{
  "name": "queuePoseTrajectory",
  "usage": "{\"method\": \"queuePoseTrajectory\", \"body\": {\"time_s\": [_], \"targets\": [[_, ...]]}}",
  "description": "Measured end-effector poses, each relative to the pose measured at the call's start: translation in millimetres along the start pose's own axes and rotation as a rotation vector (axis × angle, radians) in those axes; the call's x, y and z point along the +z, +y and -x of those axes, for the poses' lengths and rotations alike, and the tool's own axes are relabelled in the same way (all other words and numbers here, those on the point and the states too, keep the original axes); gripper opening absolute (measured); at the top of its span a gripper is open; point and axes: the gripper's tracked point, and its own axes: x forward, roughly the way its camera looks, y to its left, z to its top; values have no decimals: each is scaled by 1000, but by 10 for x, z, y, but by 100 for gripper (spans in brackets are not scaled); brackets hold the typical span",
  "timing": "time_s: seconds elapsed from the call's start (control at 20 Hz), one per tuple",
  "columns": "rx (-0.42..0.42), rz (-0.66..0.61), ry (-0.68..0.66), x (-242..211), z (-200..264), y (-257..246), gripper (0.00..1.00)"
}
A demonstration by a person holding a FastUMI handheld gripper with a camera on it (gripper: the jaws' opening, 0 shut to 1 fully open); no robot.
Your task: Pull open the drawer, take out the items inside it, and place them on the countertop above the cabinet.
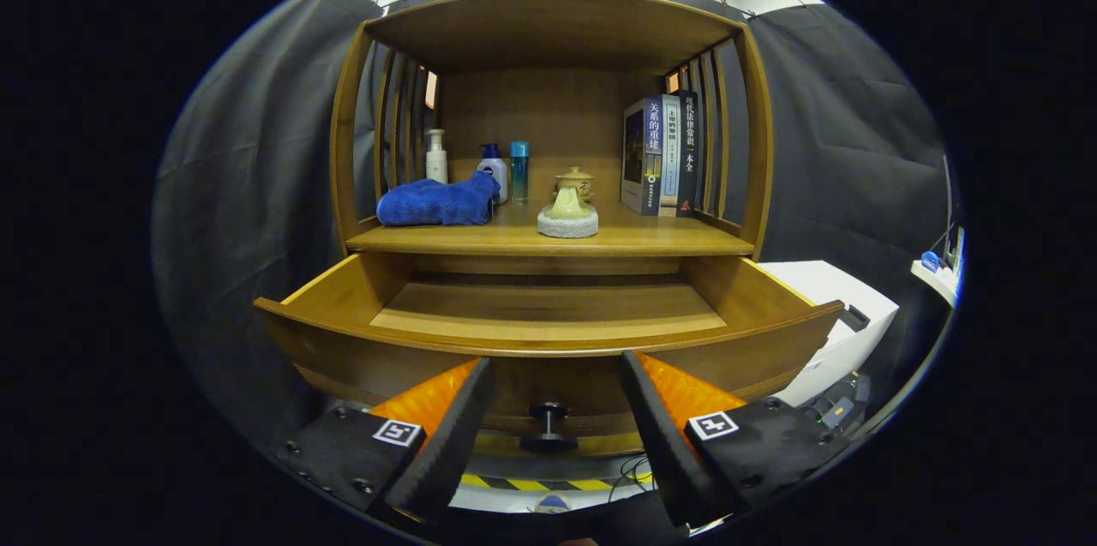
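while pulled out, drawer (548, 332) lies crosswise.

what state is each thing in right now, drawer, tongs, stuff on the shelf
drawer: pulled open, visible floor bare
drawer knob: between the tongs' fingers, untouched
tongs: open, holding nothing
blue cloth: bunched up on the countertop
books: upright at the right side
bottles: upright behind the cloth
lidded cup: upright on a round base

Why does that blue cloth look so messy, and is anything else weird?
The blue cloth lies crumpled on the countertop in front of the bottles, not folded. Otherwise nothing stands out: the books stand upright and the drawer is pulled open, its visible floor bare. The claw is open, with the knob between its fingers.
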Motion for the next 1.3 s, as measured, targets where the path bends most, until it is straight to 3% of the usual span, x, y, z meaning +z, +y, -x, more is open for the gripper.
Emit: {"method": "queuePoseTrajectory", "body": {"time_s": [0.5, 1.3], "targets": [[-6, 23, -20, 100, -300, 16, 98], [-7, 20, -95, 354, -1142, -12, 98]]}}
